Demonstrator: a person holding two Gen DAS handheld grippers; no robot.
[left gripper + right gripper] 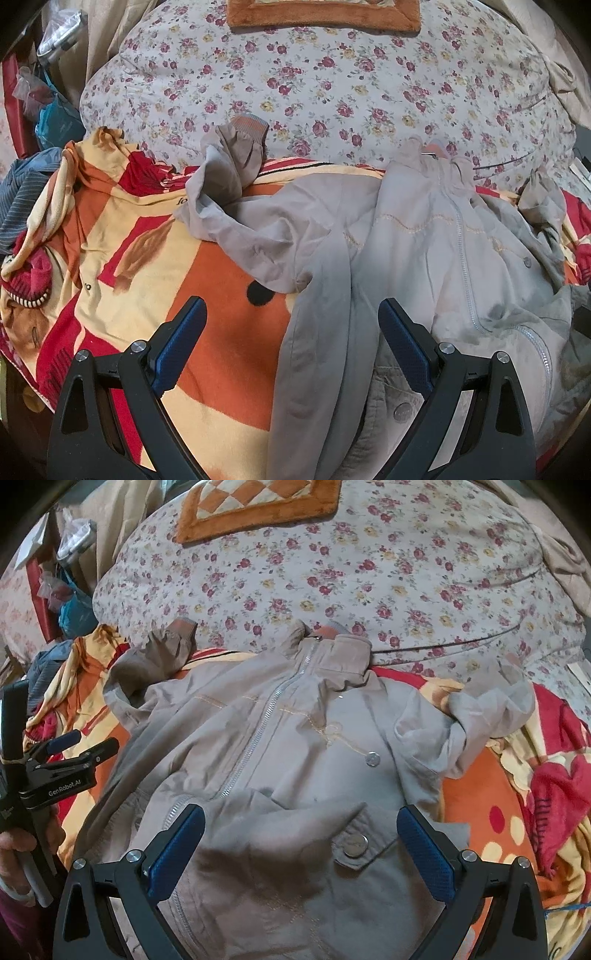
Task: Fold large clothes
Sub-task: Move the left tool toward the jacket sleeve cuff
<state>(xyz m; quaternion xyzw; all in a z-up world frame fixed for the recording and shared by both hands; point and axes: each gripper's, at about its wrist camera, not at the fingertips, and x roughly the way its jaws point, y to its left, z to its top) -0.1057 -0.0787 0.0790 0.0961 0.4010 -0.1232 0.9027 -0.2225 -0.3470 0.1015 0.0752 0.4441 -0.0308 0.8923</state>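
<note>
Bed under floral quilt [369, 572] and orange-red blanket [207, 295]. Beige jacket [295, 746] lies face-up on blanket, zipped, sleeves splayed. We hold left claw [291, 325] and right claw [301, 834] released above hem. We judge: pinch hem corners evenly, fold toward collar [347, 646].

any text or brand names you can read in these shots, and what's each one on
"GenRobot.AI": white print on the black left gripper, seen from the right wrist.
Dark lettering on the orange, yellow and red fleece blanket, near the grey zip-up jacket: partly hidden, unreadable.
Jacket snap buttons: too small to read.
</note>
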